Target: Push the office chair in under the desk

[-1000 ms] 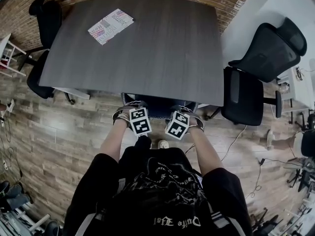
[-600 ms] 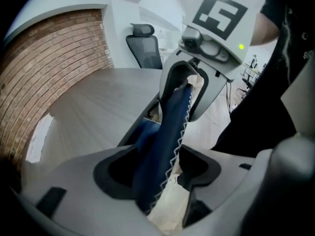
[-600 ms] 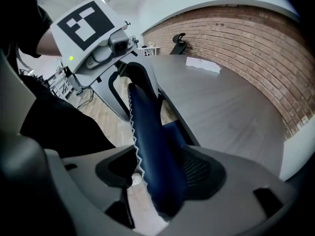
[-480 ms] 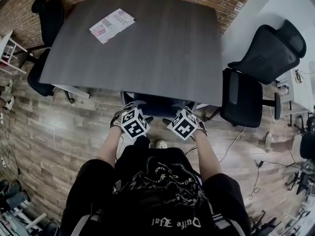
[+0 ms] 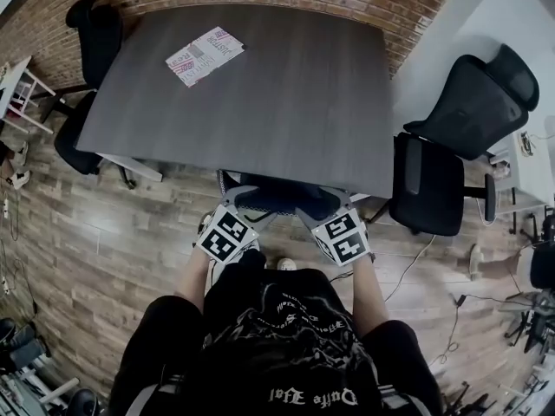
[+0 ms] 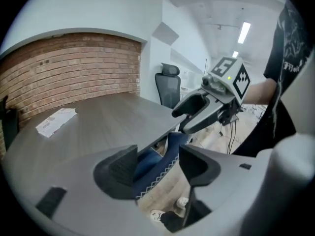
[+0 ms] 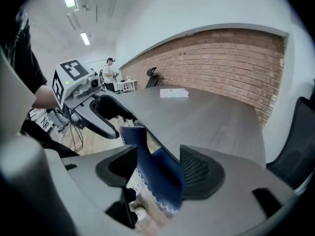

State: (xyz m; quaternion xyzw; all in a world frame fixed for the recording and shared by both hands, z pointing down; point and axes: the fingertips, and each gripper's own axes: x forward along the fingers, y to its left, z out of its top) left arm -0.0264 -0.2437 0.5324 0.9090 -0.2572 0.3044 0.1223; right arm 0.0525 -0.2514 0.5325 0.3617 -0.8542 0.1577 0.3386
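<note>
- The desk (image 5: pixel 260 94) stretches ahead of both pairs of fingers, its near edge just beyond their tips.
- The office chair (image 5: pixel 277 199) sits tucked under that edge, its blue back passing between each pair.
- The left gripper (image 6: pixel 157 163) has its fingers spread wide, not squeezing the back.
- The right gripper (image 7: pixel 157 168) is the same.
- A newspaper (image 5: pixel 205 56) lies far beyond the fingers.
</note>
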